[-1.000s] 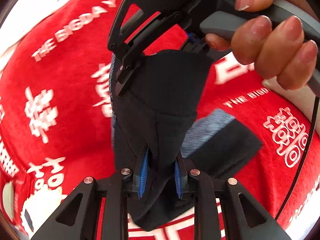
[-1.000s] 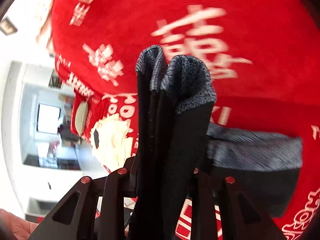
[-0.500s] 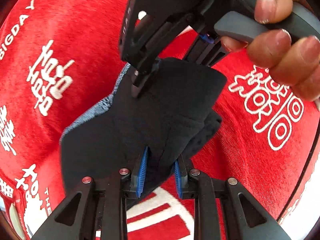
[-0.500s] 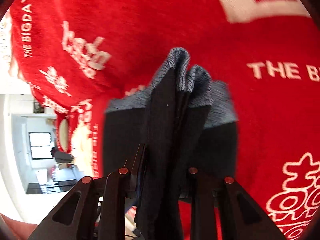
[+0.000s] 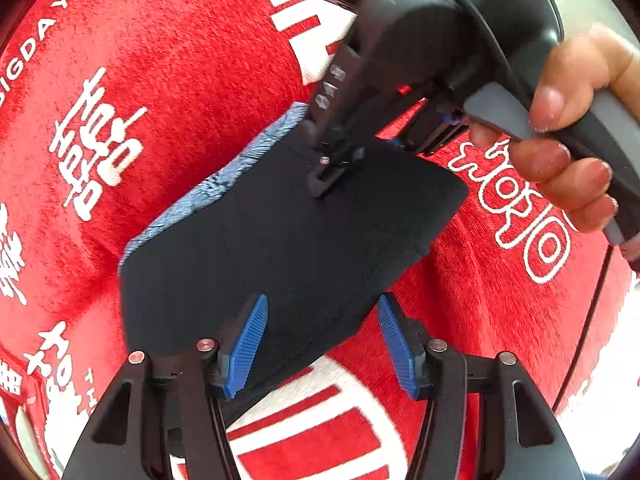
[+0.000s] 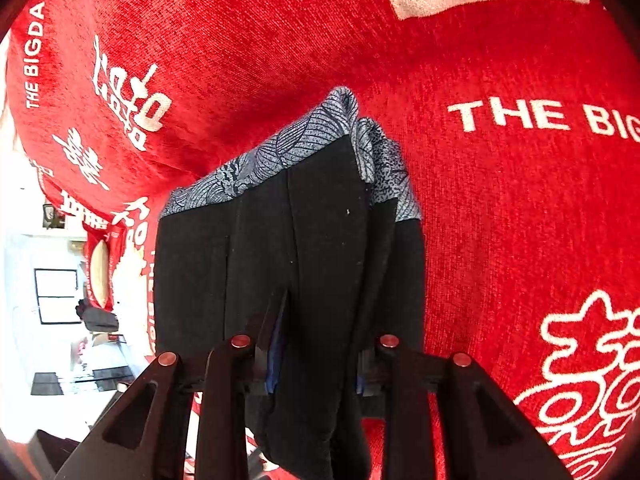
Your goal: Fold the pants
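Dark pants, folded into a compact stack w/ a grey-blue patterned waistband along one edge, lie on the red blanket printed w/ white lettering and characters.

Left wrist view: pants sit flat on the blanket, roughly rectangular, near corner lying between the blue pads of the left gripper. Its jaws have just been opening; pads now stand spread, clear of the cloth on both sides, so nothing is pinched. Same view shows the right gripper from outside, tips down on the far part of the stack, plus the person's hand wrapped round its handle, fingers on the grey trigger. A thin black cable runs down the right side.

Right wrist view: only this one shows the grip up close. Right gripper has a thick bunch of dark layers running up between its fingers, cloth filling the gap, pads pinching it. The waistband leaf pattern is readable here, bunched into two peaks at the top. Left edge of this view shows past the blanket to a bright room w/ a window, not seen from the left wrist.
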`<action>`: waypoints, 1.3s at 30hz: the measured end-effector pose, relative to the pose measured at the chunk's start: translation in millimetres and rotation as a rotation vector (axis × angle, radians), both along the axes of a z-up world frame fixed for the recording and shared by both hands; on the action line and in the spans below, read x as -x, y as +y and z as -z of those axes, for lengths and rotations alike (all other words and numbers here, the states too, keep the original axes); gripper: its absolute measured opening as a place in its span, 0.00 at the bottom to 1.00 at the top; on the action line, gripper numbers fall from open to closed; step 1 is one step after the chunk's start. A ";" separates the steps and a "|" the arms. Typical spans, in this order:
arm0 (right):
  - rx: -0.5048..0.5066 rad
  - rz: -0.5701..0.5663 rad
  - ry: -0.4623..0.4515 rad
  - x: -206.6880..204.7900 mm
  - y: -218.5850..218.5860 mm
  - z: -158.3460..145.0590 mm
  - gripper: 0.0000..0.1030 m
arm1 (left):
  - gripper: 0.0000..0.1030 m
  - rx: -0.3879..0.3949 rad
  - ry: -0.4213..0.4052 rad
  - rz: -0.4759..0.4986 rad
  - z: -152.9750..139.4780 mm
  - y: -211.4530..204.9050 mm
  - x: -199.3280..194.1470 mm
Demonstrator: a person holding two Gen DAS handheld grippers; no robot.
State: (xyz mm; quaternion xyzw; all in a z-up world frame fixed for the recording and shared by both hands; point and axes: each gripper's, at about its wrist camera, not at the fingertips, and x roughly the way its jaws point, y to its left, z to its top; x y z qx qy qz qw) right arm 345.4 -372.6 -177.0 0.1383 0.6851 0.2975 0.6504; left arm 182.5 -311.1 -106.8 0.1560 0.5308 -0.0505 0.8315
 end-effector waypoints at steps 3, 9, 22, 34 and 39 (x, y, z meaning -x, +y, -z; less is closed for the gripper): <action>0.052 -0.011 -0.019 3.9 -3.6 -8.9 0.34 | 0.57 0.017 -0.002 -0.029 -13.2 19.2 0.9; 0.209 -0.043 -0.083 18.4 -9.1 -27.0 0.47 | 0.57 0.081 0.034 -0.221 -25.6 89.4 -11.6; 0.380 0.077 -0.187 44.2 -31.5 -65.2 0.41 | 0.57 0.229 0.188 -0.524 4.5 173.0 -13.7; 0.365 -0.036 -0.181 64.4 6.6 -43.2 0.41 | 0.71 0.252 0.217 -0.565 30.4 187.0 -13.1; 0.351 -0.022 -0.176 65.6 2.6 -34.5 0.41 | 0.76 0.268 0.213 -0.575 33.7 191.9 -12.5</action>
